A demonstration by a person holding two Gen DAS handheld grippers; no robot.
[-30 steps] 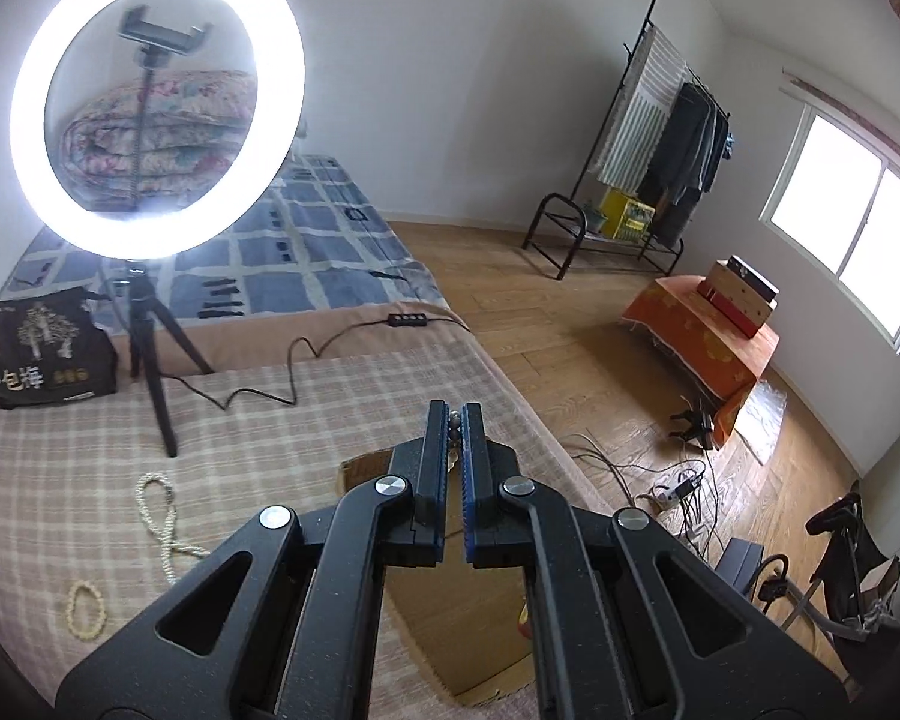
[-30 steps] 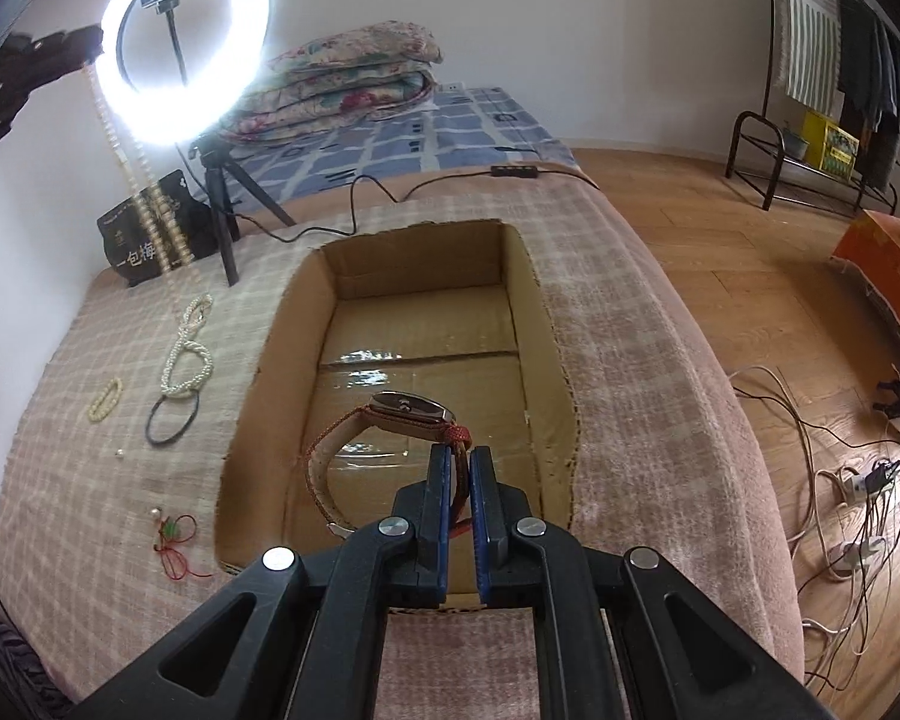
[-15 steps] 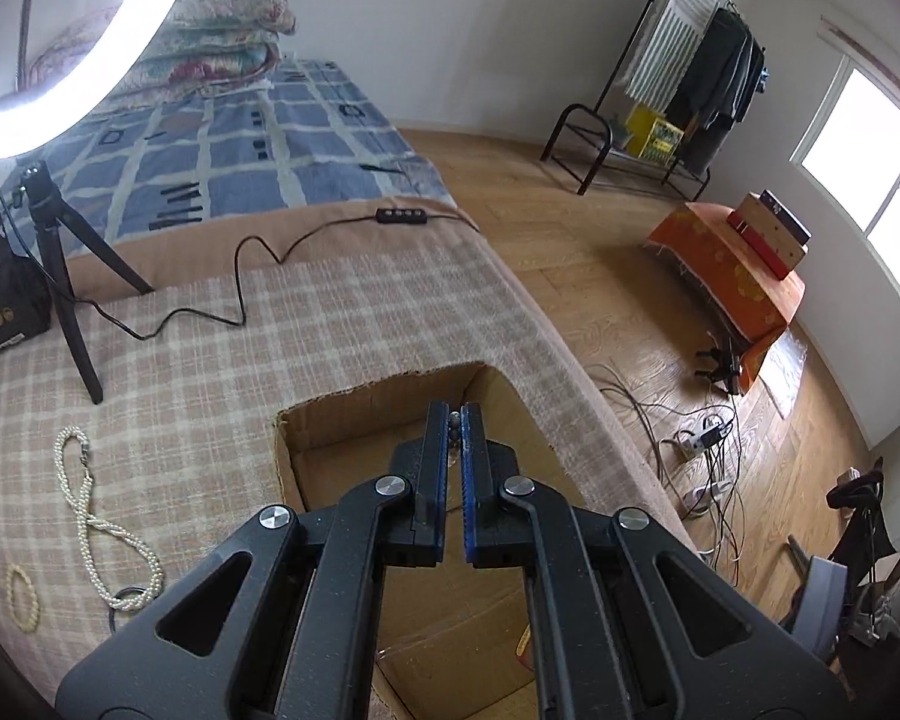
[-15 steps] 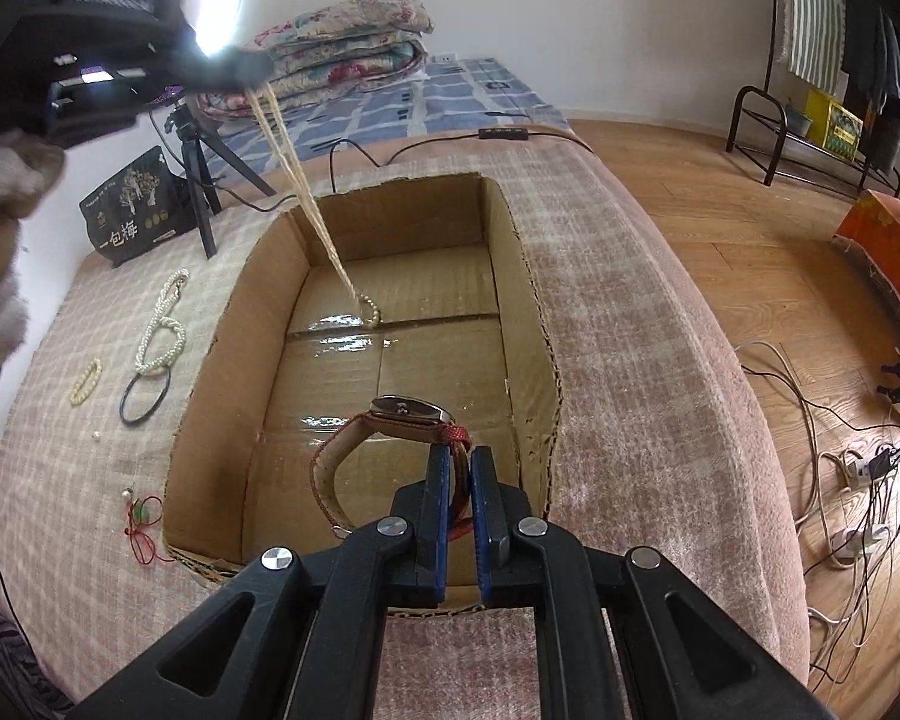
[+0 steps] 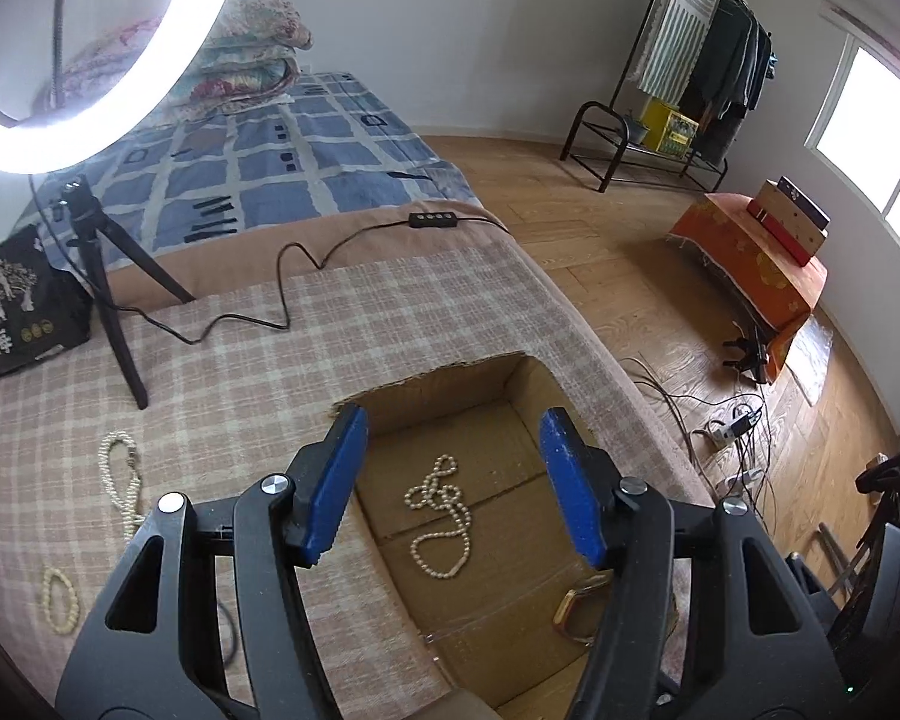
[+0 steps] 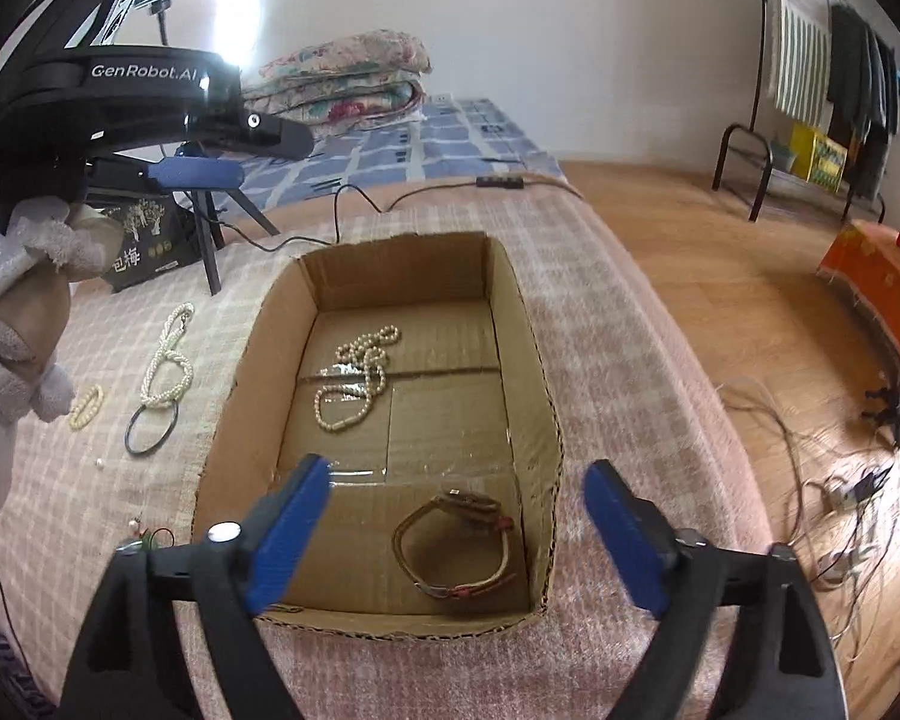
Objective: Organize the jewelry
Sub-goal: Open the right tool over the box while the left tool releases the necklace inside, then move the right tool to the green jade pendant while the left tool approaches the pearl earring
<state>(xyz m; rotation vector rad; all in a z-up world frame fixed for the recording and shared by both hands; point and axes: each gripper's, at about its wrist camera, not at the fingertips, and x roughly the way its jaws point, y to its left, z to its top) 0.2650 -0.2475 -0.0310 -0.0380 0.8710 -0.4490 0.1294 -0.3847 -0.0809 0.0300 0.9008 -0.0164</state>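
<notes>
Both hand-held grippers, left (image 5: 450, 480) and right (image 6: 456, 531), are shown spread and empty. Two pieces already lie in the open corrugated cardboard box (image 6: 525, 360): nearest, a brown leather-strap wristwatch (image 6: 453, 546); farther, a beaded pearl necklace (image 6: 357, 378). Left on the checked woven bedspread (image 6: 606, 312): a twisted pearl strand (image 6: 165, 363), a black ring (image 6: 150, 429), a small bead bracelet (image 6: 87, 405).
</notes>
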